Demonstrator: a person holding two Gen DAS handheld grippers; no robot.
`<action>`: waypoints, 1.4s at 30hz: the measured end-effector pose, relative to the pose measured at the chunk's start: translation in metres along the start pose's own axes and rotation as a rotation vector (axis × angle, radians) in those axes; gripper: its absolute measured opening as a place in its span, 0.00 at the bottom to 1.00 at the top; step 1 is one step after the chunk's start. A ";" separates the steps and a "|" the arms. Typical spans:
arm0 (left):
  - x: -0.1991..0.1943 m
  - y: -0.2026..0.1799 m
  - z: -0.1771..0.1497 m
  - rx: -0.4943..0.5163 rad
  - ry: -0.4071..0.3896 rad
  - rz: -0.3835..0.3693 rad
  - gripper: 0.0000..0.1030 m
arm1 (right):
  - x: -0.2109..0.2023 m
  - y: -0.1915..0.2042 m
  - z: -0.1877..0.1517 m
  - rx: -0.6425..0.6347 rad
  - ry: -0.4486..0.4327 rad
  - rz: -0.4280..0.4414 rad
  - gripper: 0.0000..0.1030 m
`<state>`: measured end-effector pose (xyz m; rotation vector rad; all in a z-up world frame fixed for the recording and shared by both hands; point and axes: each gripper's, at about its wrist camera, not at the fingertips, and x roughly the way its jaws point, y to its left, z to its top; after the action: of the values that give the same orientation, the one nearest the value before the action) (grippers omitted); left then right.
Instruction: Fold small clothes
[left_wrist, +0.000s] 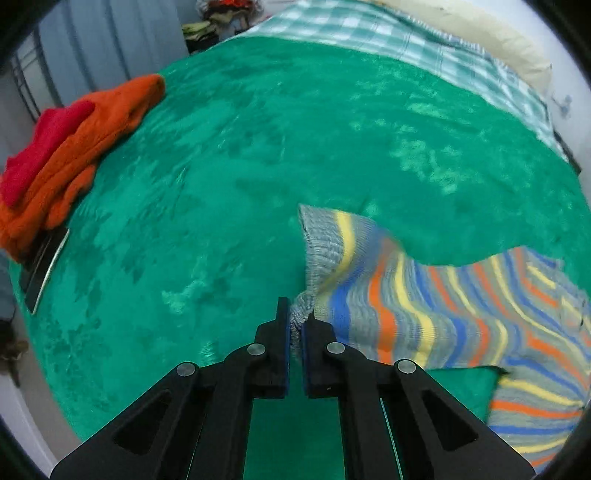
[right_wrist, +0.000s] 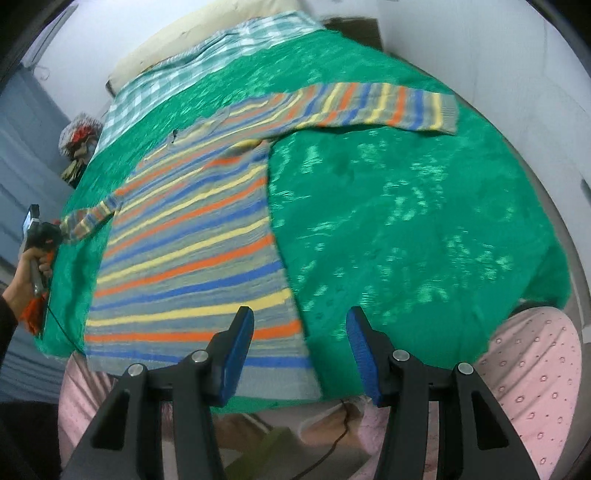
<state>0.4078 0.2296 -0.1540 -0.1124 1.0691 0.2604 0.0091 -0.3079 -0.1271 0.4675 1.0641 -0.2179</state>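
Pinching the grey ribbed cuff of the striped sweater, the left tool is clamped tight, its blue pads closed on the knit with the sleeve trailing off to the right across the green blanket. Over on the other side, the right tool stands about half open with nothing between its pads, hanging above the sweater's bottom hem near the bed's near edge. From the right wrist view the sweater lies flat on the blanket, body spread out, one sleeve stretched away toward the far right, the other reaching left to where a hand grips the left tool's handle. At the blanket's left edge sits a pile of orange clothes with a red piece on top. Beyond the blanket shows a green checked sheet and a cream pillow. Pink dotted fabric shows low at the right.
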 end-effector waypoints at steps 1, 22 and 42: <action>0.003 -0.003 -0.004 0.013 0.007 0.005 0.03 | 0.002 0.003 0.001 -0.010 0.003 0.002 0.51; -0.019 0.085 -0.021 0.001 0.041 -0.009 0.49 | -0.038 0.015 0.026 -0.045 -0.021 -0.073 0.65; -0.168 -0.176 0.019 0.570 -0.169 -0.458 0.94 | -0.118 0.079 0.262 -0.536 -0.275 0.080 0.85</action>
<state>0.3942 0.0378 -0.0037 0.1749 0.8861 -0.4432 0.1903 -0.3670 0.1018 -0.0064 0.7899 0.0769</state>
